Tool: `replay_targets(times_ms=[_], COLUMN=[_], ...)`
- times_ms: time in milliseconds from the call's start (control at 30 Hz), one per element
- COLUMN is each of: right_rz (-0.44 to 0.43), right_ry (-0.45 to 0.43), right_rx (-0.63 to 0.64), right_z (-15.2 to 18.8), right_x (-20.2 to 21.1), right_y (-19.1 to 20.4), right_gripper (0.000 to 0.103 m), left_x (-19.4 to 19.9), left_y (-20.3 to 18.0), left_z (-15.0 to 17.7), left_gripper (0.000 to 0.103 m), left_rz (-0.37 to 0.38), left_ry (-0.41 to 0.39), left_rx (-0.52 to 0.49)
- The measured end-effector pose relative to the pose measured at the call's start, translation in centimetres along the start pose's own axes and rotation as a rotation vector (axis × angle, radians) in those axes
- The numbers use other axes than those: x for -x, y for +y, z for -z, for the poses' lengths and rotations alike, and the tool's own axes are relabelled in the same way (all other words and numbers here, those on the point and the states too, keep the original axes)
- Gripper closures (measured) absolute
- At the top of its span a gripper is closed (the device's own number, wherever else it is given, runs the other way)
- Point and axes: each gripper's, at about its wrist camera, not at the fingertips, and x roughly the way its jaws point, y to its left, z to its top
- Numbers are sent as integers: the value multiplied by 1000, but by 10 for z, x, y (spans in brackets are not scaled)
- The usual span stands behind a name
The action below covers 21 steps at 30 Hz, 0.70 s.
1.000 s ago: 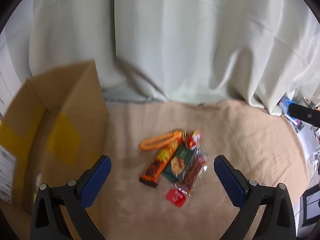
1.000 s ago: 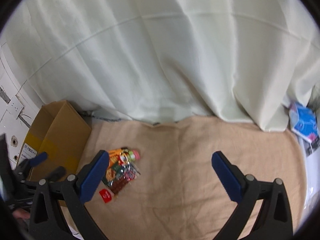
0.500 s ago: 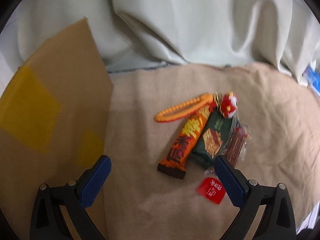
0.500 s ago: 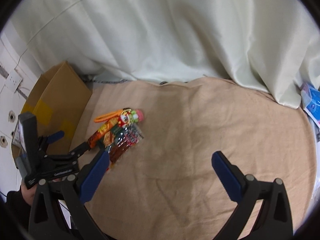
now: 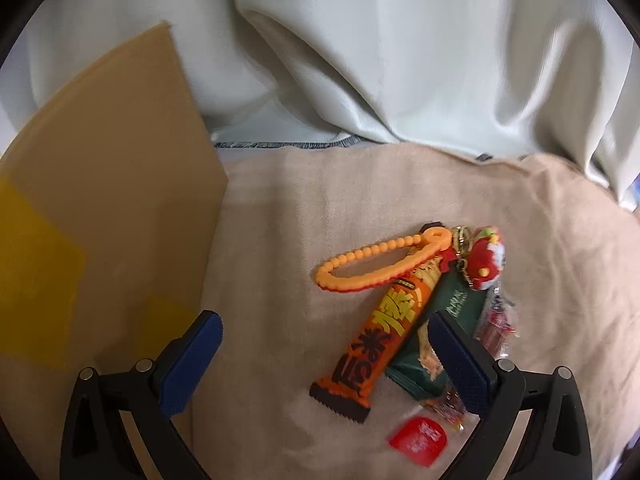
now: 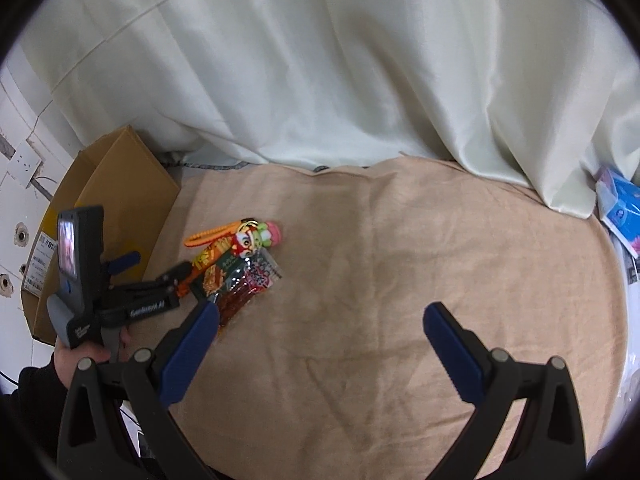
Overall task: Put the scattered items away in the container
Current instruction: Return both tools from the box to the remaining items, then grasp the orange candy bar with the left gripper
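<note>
A pile of small items lies on the tan cloth [image 5: 280, 240]: an orange snack bar [image 5: 380, 336], an orange beaded strap [image 5: 372, 266] with a red plush charm [image 5: 486, 262], a green packet [image 5: 444, 332], a clear packet of red sticks [image 5: 496, 328] and a small red sachet [image 5: 418, 438]. The cardboard box [image 5: 100, 216] stands at the left. My left gripper [image 5: 324, 360] is open, low over the cloth, its right finger over the green packet. In the right wrist view it [image 6: 154, 270] reaches toward the pile [image 6: 236, 264]. My right gripper [image 6: 320, 352] is open and empty above bare cloth.
A pale curtain [image 6: 320, 80] hangs behind the cloth. Blue packets [image 6: 620, 208] lie at the far right edge. A white wall with sockets [image 6: 24, 164] is left of the box [image 6: 116, 196].
My left gripper has moved forward and down toward the pile, which now looks larger and lies by its right finger. The right gripper's view has tilted down a little.
</note>
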Motion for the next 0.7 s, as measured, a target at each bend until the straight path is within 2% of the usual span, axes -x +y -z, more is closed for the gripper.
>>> replay_targets(times_ms=[133, 233, 567, 700], right_rz=[-4, 1, 3, 1], right_ry=[-2, -4, -4, 1], right_rx=[-14, -15, -30, -30], right_z=[0, 1, 2, 3], right_x=[2, 4, 5, 3], right_y=[-3, -4, -10, -10], right_gripper=[0, 0, 0, 0], left_x=[-12, -17, -24, -13], left_y=[-10, -10, -9, -22], left_z=[2, 6, -1, 3], left_gripper=[0, 0, 1, 27], left_rz=[-29, -59, -27, 1], left_ry=[24, 5, 56, 29], left_rx=[-53, -67, -57, -133])
